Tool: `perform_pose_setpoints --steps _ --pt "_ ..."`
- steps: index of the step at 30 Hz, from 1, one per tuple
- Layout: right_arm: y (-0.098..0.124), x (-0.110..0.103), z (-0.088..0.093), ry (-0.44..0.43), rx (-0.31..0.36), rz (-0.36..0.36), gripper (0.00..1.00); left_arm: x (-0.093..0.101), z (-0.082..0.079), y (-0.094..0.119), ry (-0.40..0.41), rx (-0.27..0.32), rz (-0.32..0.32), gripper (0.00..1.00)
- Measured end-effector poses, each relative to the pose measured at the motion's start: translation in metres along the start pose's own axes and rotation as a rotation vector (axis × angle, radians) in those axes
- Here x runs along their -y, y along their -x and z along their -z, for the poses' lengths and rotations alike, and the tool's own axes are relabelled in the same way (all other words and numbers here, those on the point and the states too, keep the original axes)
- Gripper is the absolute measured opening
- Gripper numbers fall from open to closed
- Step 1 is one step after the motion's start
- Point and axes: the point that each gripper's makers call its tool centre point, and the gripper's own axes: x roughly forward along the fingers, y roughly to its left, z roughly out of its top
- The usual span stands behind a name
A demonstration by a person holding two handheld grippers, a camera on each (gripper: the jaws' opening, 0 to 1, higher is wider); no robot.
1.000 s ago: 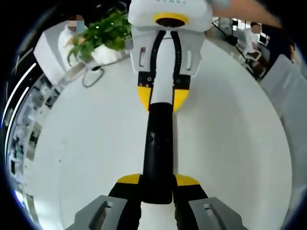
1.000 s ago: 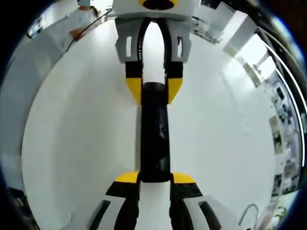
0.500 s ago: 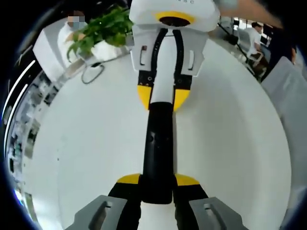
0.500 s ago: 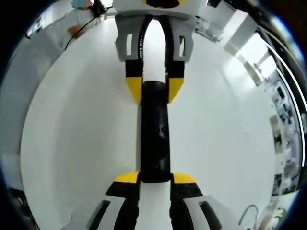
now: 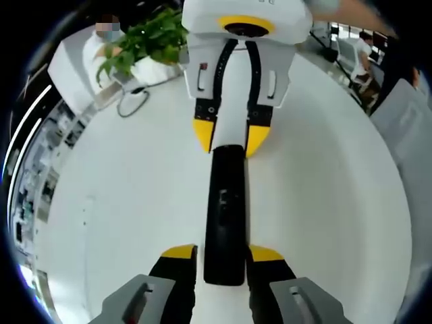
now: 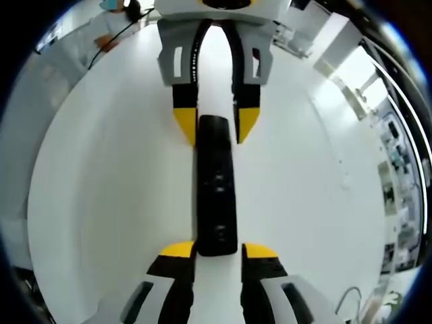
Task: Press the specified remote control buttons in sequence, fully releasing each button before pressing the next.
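Broadly, a white table carries everything, and the black remote control lies flat near its middle as the landmark. Beyond the remote's far end in the left gripper view, a potted plant sits at the table's edge. The left gripper straddles the remote's near end, yellow tips apart with slim gaps either side. The right gripper likewise brackets the opposite end, jaws parted, not visibly squeezing.
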Motion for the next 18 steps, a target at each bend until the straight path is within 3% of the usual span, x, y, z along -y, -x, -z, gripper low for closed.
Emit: perform_pose_setpoints --steps 6,15,18 --pt "0.006 0.003 -0.003 -0.031 0.03 0.012 0.24 -0.002 0.003 0.003 0.003 -0.009 -0.02 0.33" --pt "0.013 -0.001 -0.003 -0.07 0.047 0.021 0.25 -0.007 0.001 0.016 0.062 0.038 -0.05 0.33" --pt "0.019 0.0 -0.01 -0.112 0.089 0.038 0.25 -0.007 0.0 0.021 0.079 0.067 -0.063 0.33"
